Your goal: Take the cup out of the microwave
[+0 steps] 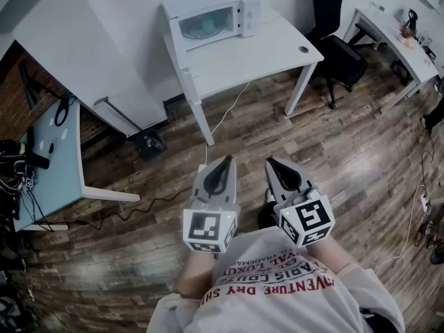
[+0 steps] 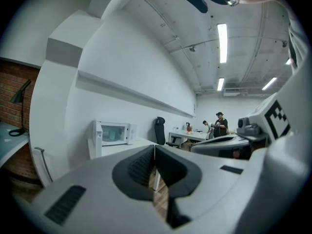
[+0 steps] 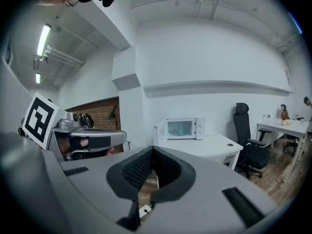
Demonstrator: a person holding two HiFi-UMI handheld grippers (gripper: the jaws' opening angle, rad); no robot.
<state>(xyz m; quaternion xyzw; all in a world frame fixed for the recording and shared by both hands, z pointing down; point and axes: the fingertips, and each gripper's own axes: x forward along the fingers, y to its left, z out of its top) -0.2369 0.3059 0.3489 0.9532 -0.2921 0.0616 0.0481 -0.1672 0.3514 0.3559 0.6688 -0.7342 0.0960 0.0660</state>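
Left claw [image 1: 225,162], right claw [image 1: 272,164] closed (empty); cup [image 1: 202,26] maybe inside microwave [image 1: 218,21].

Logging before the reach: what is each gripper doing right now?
Left gripper: closed, holding nothing.
Right gripper: closed, holding nothing.

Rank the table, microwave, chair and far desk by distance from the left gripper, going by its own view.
1. Table, ahead left.
2. Microwave, on the table's left end.
3. Chair, past the table, right.
4. Desk, far back right.
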